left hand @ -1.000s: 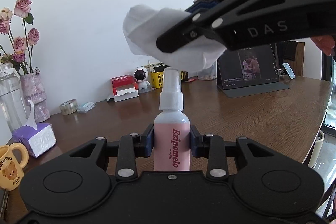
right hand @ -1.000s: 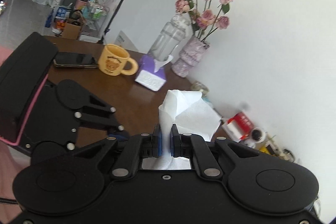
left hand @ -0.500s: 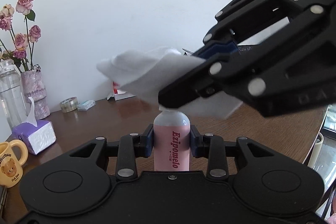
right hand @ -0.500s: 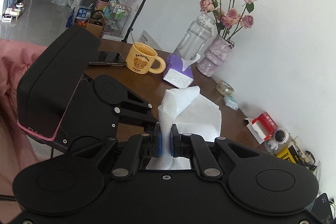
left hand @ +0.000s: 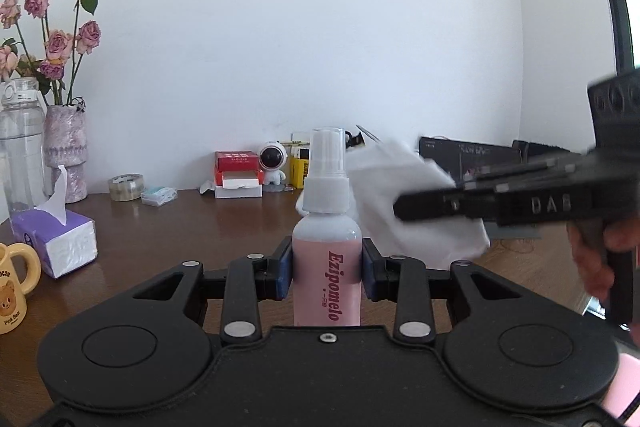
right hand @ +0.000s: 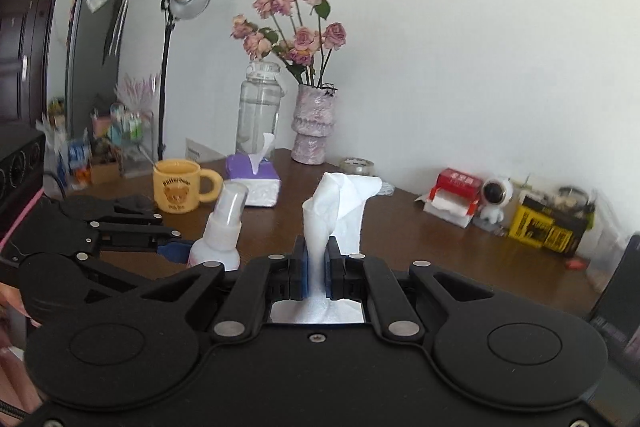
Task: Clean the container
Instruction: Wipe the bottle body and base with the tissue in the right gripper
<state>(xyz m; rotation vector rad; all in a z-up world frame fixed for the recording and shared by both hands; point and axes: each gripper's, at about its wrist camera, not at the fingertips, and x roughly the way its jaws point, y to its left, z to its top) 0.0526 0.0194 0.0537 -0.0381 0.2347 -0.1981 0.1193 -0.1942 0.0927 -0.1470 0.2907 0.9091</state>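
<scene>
My left gripper is shut on a pink spray bottle labelled Ezipomelo, held upright, with a white pump and clear cap. The bottle also shows in the right wrist view, gripped by the left gripper. My right gripper is shut on a white tissue. In the left wrist view the right gripper reaches in from the right, level with the bottle's shoulder, and the tissue hangs just right of and behind the pump.
On the brown wooden table stand a purple tissue box, a yellow bear mug, a clear water bottle, a vase of roses, tape roll, a red box, an astronaut figure and a tablet.
My right gripper with the tissue has come down from over the bottle's cap to its right side and turned level. The pump and cap are uncovered again. The left gripper still holds the bottle.
</scene>
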